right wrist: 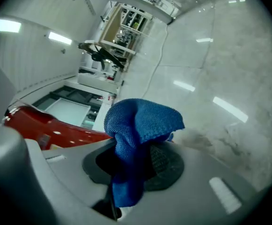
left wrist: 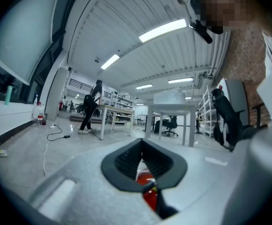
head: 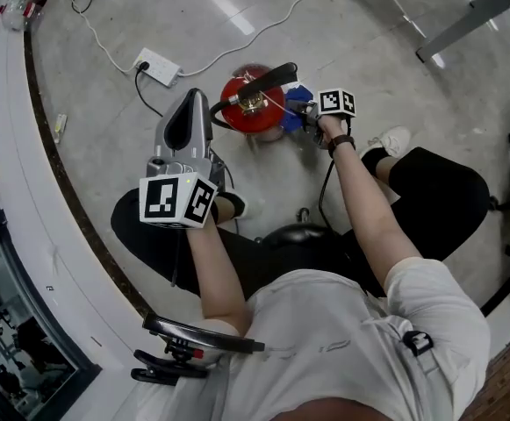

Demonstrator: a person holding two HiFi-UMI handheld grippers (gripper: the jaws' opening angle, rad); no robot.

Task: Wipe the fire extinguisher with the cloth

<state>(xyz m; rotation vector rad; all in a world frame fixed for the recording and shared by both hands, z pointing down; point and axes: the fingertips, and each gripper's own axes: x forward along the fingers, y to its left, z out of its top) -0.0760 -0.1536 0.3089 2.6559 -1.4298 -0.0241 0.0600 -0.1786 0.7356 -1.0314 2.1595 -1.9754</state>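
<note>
I find no words, brand names or numbers that I can read in any view. The white cube on the left (head: pixel 177 200) and the white cube on the right (head: pixel 336 103) bear only black square marker patterns, no letters. A small label-like patch (right wrist: pixel 44 139) on the round red metal fire extinguisher (right wrist: pixel 72 129) is too blurred to read.

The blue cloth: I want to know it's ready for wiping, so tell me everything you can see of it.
The cloth is blue with a knitted-looking weave, bunched and folded. The right gripper is shut on its lower part; the rest puffs out past the jaws. It sits beside the top of the red fire extinguisher; contact is unclear.
</note>
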